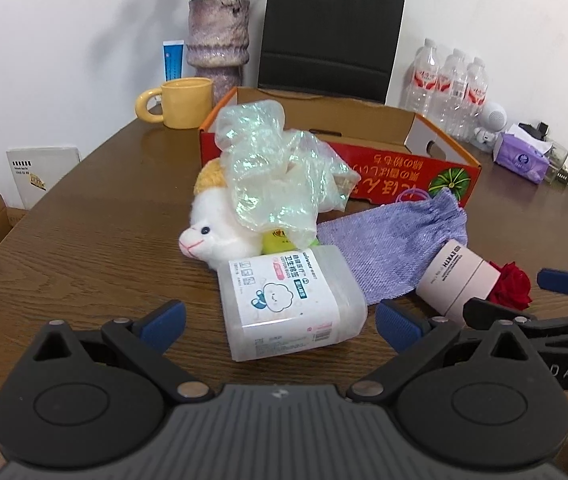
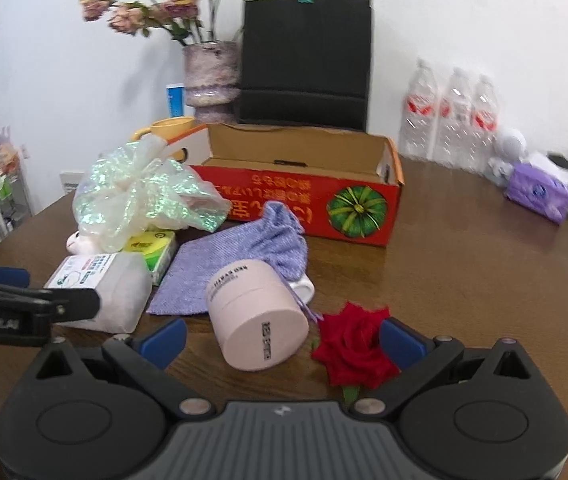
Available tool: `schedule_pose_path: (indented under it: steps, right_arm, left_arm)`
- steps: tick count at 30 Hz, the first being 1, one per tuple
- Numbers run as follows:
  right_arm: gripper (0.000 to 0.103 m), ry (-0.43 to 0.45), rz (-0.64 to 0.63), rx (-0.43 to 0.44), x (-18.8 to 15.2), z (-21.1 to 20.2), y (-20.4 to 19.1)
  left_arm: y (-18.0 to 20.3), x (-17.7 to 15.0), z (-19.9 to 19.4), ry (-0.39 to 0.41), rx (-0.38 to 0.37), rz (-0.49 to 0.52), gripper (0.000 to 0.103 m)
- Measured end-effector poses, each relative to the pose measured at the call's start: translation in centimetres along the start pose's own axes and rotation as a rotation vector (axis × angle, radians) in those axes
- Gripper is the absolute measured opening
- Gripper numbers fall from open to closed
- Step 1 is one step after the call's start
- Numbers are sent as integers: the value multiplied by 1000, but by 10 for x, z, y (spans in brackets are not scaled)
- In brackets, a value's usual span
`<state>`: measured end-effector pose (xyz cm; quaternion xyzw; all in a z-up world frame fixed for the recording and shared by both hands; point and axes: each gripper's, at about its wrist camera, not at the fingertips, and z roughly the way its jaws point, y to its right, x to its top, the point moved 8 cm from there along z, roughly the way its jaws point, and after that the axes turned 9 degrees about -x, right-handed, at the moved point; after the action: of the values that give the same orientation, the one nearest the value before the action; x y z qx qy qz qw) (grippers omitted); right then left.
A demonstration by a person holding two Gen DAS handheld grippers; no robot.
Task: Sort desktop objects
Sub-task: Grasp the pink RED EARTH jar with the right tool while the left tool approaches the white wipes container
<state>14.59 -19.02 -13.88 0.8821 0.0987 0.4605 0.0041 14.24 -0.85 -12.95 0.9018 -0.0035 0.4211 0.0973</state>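
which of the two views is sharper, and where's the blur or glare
Left wrist view is sharper: the print on the white cotton swab box reads crisply, with window glare on the brown wooden table. Right wrist view is softer, the clear water bottles and purple tissue pack smeared; both views bend at the fisheye edges.

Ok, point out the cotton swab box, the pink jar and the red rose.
cotton swab box (image 1: 284,300): left wrist view, on its printed label.
pink jar (image 2: 256,312): right wrist view, on its side wall.
red rose (image 2: 353,346): right wrist view, on its petals.
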Motion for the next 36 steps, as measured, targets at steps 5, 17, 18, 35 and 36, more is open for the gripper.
schedule_pose_path:
  steps: [5, 17, 18, 35, 36]
  right_arm:
    - [101, 28, -93, 7, 3, 12, -7]
    - [93, 74, -161, 45, 1, 24, -17]
    - [92, 78, -168, 45, 1, 24, -18]
    - [59, 61, -153, 89, -6, 24, -20]
    - [59, 62, -151, 90, -6, 23, -21]
  left_arm:
    - [-2, 0, 14, -19, 17, -7, 103]
    - [6, 6, 20, -6, 11, 10, 103]
    - [7, 7, 21, -6, 14, 9, 103]
    - [-14, -2, 8, -30, 83, -40, 103]
    - [-16, -3, 5, -31, 83, -46, 103]
